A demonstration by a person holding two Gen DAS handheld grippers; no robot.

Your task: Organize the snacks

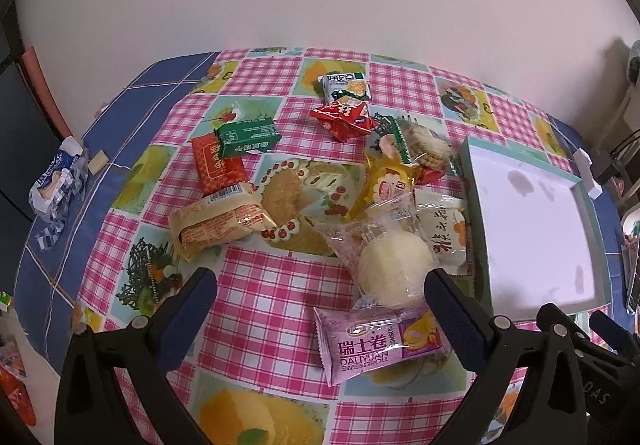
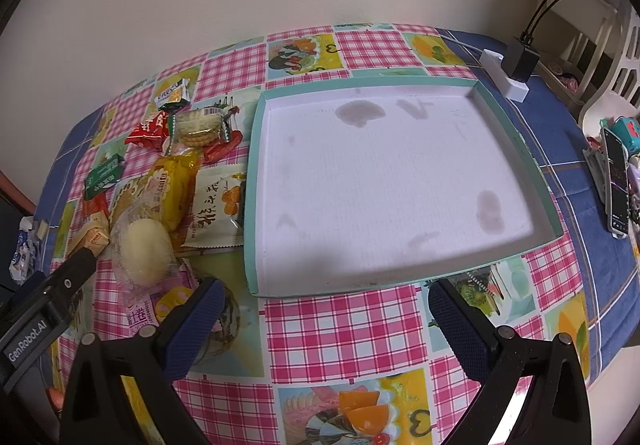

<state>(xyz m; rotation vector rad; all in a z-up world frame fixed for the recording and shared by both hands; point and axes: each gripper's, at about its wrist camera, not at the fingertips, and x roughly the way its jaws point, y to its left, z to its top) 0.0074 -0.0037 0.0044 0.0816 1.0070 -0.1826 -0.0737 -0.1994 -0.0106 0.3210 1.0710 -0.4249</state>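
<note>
Both claws open, snacks (image 1: 304,181) beside tray (image 2: 400,181)

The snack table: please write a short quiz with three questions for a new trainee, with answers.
1. True or false: the tray already holds a snack.
2. Which packet lies closest ahead of the left gripper? A) purple Swiss roll packet B) green packet C) red packet
3. Fill in: both the left and the right gripper are ____.

Key: 1 false, the tray is empty. 2 A. 3 open, each holding nothing.
</note>
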